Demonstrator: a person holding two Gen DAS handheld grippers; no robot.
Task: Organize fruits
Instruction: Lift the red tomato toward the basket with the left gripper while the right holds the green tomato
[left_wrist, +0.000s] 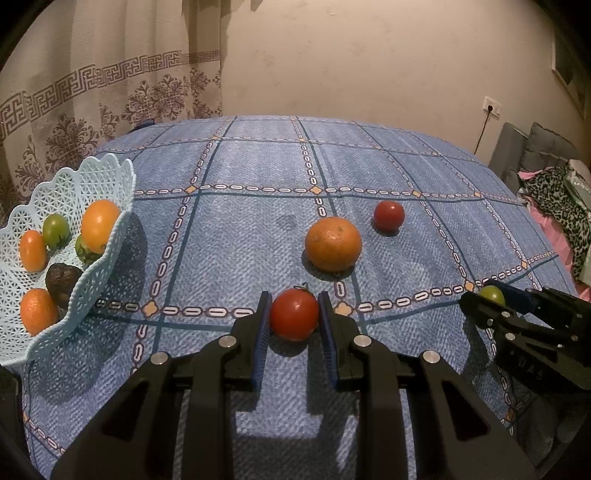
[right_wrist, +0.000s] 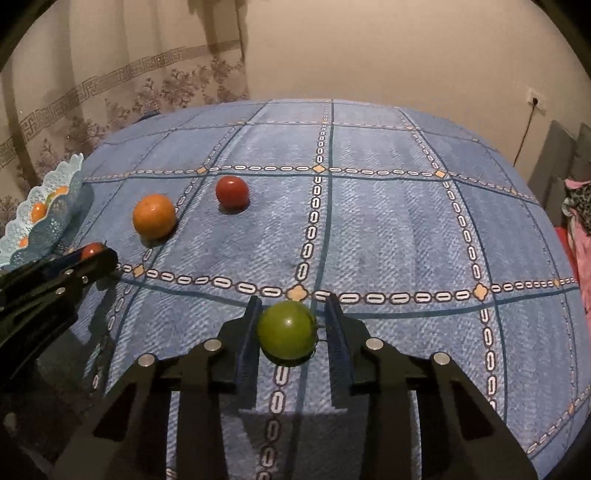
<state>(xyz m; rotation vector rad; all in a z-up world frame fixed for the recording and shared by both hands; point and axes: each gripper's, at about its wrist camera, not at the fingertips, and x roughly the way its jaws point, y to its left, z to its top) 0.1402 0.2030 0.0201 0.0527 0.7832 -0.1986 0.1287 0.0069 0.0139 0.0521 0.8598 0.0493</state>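
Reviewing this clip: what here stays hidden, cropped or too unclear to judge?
- Left wrist view: the basket is cut off by the left edge, so its full contents stay unknown.
- Left wrist view: the dark lump in the basket is too dim to identify.
- Right wrist view: the right gripper brackets the green tomato; contact on its right side is unclear.
- Neither view shows the person.

Basket (left_wrist: 70, 266) sitting at the table's (left_wrist: 258, 166) left edge, holding fruit, orange (left_wrist: 333, 243) lying mid-table, tomato (left_wrist: 388, 216) resting just behind and right of it.
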